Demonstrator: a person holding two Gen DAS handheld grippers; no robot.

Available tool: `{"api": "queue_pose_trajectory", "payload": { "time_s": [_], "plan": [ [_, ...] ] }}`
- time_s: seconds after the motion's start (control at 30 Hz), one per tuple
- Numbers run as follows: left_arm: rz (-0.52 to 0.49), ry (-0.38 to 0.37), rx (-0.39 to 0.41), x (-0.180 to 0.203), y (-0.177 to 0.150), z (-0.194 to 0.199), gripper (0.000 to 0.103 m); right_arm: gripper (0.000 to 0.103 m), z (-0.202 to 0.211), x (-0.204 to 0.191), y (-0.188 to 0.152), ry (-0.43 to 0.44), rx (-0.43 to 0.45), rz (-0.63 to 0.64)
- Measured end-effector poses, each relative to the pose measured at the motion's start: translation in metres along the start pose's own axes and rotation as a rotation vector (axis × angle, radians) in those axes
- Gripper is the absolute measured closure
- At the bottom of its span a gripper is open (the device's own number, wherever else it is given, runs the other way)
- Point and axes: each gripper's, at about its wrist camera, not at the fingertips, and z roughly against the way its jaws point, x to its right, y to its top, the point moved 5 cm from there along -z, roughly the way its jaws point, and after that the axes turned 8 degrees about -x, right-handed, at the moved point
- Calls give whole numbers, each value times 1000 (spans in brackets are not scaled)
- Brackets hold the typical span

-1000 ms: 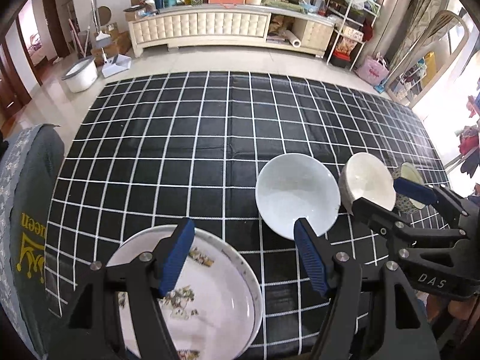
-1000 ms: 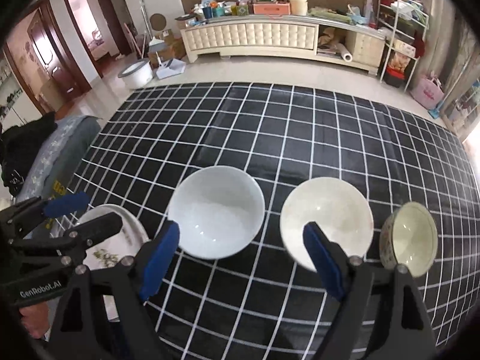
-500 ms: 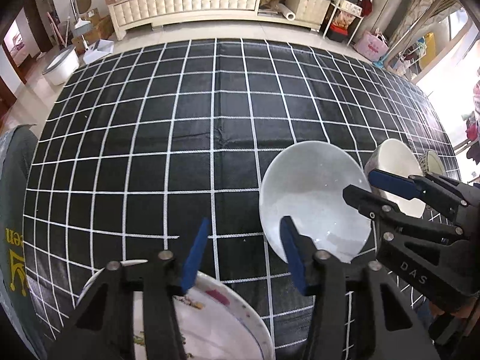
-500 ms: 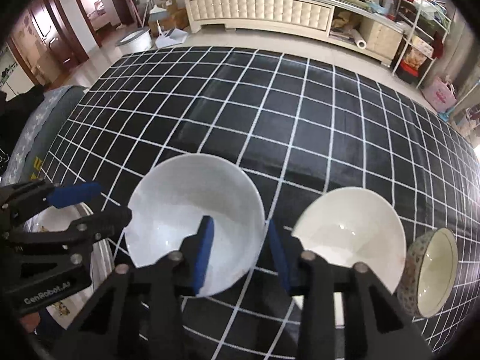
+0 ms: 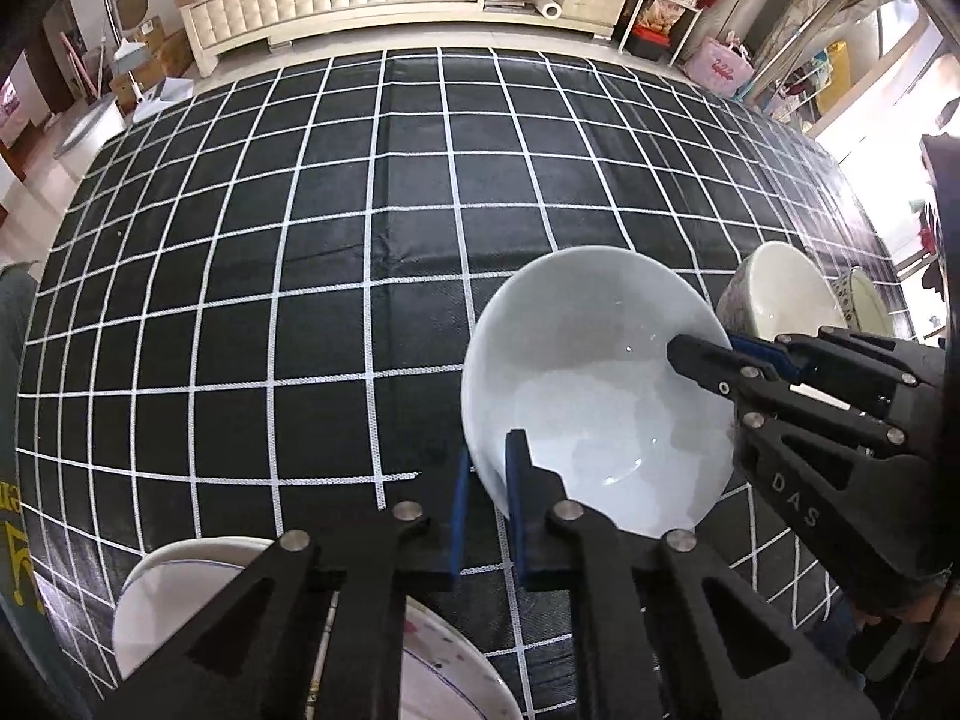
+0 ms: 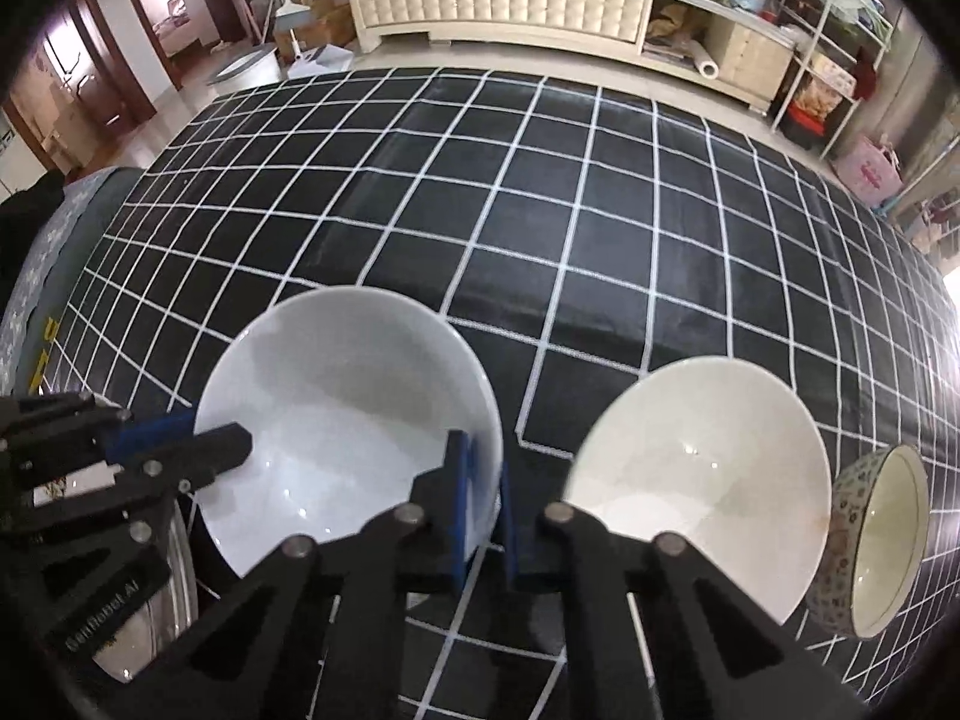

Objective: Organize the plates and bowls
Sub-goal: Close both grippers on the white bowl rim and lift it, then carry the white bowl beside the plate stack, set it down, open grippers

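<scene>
1. My left claw (image 5: 487, 501) is clamped on the left rim of the white bowl (image 5: 600, 396), one blue pad inside the wall and one outside.
2. My right claw (image 6: 480, 501) is clamped on the right rim of that same bowl, again with the rim pinched between its pads.
3. The white bowl sits toward the near edge of the table, on the black tablecloth (image 5: 336, 228) with its white grid, and both claws grip it from opposite sides.
4. Just right of it stands a cream bowl (image 6: 696, 474), close to the white one; I cannot tell whether the two rims touch.
5. Further right, beside the cream bowl, a small patterned bowl (image 6: 882, 540) appears tilted, with its opening turned toward the left.
6. At the near left, a white plate (image 5: 180, 594) with a printed pattern lies on the cloth, partly hidden under my left claw's frame.
7. Beyond the far edge of the table a long cream cabinet (image 6: 510, 0) stands against the wall, with clutter on top.
</scene>
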Motion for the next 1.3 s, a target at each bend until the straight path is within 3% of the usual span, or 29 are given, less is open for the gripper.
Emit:
{"api": "queue_pose_trajectory", "payload": {
  "time_s": [0.47, 0.8, 1.1, 1.3],
  "plan": [
    [-32, 30, 58, 23, -19, 35, 93, 91, 41, -5, -18, 12, 93, -83],
    [-50, 13, 68, 35, -70, 62, 93, 92, 70, -15, -58, 20, 97, -93],
    [-47, 23, 26, 37, -116, 52, 94, 92, 61, -25, -99, 43, 53, -127],
    [-23, 11, -14, 38, -128, 28, 94, 92, 38, -26, -113, 42, -4, -135]
  ]
}}
